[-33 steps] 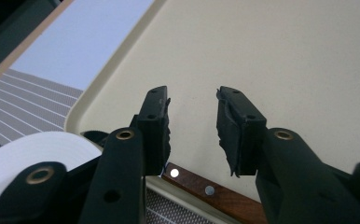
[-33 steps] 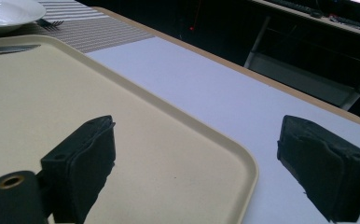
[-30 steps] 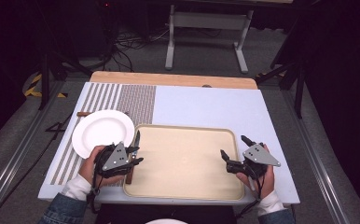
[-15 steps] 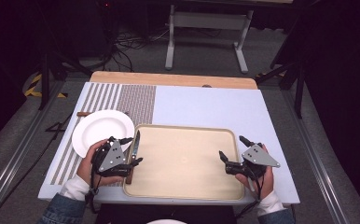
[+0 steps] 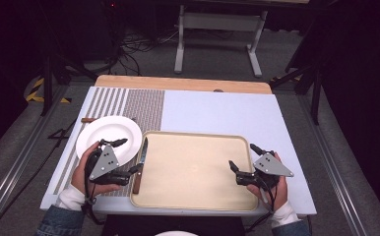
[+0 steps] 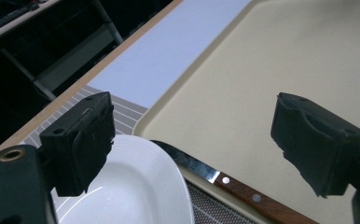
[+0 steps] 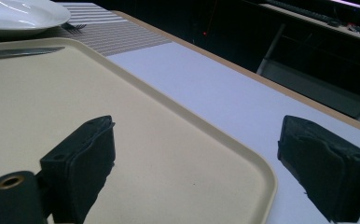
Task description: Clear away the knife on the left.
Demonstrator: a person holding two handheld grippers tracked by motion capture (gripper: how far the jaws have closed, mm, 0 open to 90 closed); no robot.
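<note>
The left gripper (image 5: 126,157) hangs at the near left of the table, jaws spread wide and holding nothing; in the left gripper view one jaw hovers over the white plate (image 6: 136,191) and the other over the beige tray (image 6: 262,84); between the two jaws, low in the gap, lies the knife (image 6: 225,182), its steel blade running toward the plate-side jaw and its brown riveted handle toward the tray-side jaw; the knife rests along the tray's left rim, just beside the plate, touched by neither jaw; no maker's mark can be read on the blade.

The right gripper (image 5: 242,157) sits at the near right, jaws likewise wide apart and empty; in the right gripper view one jaw stands over the tray's bare floor and the other beyond the rim, over the pale blue table top (image 7: 225,88), so the tray's right edge passes between them.

Farther out from the left jaws, in the high view, the plate lies on a grey striped placemat (image 5: 129,103); a fork (image 7: 75,26) shows past the plate in the right gripper view, on the mat; beyond that the table's wooden far edge (image 5: 183,82); then the dark floor with cables (image 5: 139,44) and a grey stand (image 5: 217,24).

No labels or writing can be read anywhere.
</note>
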